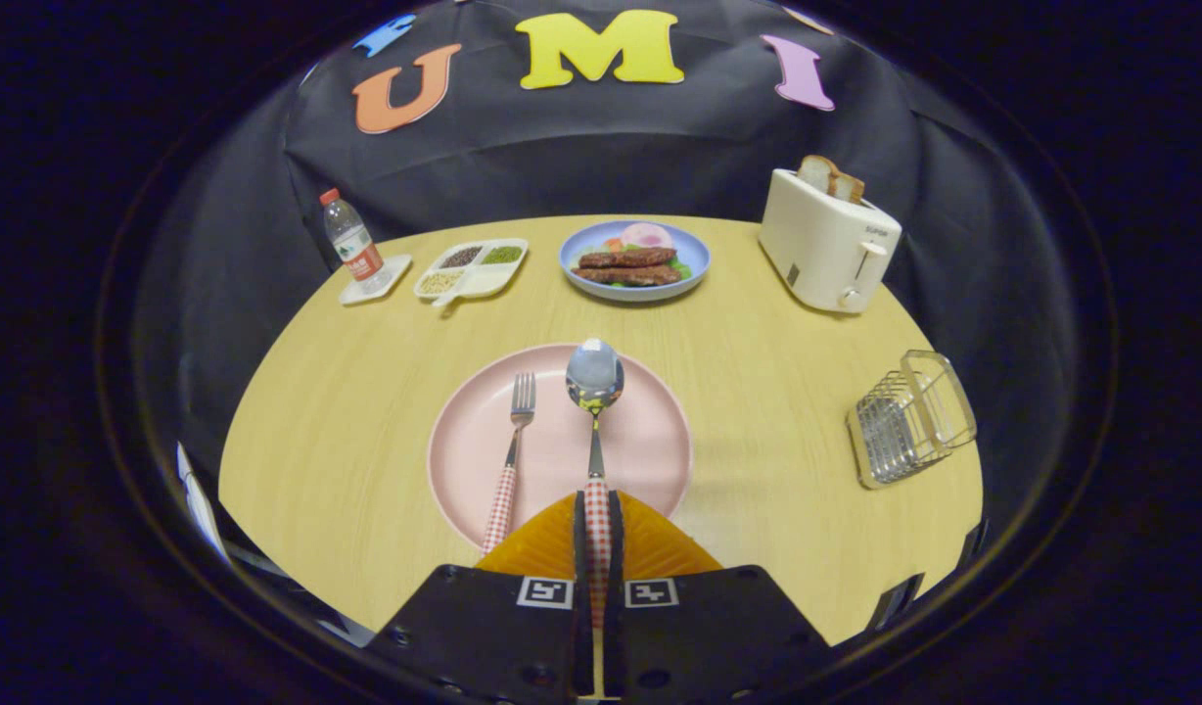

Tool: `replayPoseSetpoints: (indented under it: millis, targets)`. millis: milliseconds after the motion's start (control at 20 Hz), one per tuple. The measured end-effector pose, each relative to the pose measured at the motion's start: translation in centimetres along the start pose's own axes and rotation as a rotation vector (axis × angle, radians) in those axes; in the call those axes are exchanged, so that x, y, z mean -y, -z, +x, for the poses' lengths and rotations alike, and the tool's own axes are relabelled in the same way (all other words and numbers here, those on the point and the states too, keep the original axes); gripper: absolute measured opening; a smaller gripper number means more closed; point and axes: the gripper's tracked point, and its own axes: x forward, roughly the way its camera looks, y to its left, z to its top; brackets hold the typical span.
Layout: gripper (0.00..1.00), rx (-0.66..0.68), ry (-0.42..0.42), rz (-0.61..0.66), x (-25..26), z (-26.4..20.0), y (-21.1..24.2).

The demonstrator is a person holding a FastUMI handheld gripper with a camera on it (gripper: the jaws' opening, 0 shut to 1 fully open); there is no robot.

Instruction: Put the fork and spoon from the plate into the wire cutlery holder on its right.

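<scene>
The gripper (597, 534) pinches the spoon (595, 392) by its checked handle over the pink plate (650, 441), the fork (515, 431) lies on that plate, and the wire cutlery holder (909, 419) to the plate's right appears empty, so both transfers remain.

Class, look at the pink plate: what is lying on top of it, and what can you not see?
On the pink plate lie a fork and a spoon. The gripper is shut on the spoon's checked handle, whose end is hidden between the fingers, as is the plate's near rim.
</scene>
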Motion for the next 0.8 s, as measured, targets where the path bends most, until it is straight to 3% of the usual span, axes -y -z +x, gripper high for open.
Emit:
replayPoseSetpoints:
  millis: [500, 800]
  targets:
    - [0.04, 0.038, 0.090, 0.025, 11.3, -8.2, -3.8]
    - [0.04, -0.043, 0.124, 0.059, 19.1, -11.3, -4.5]
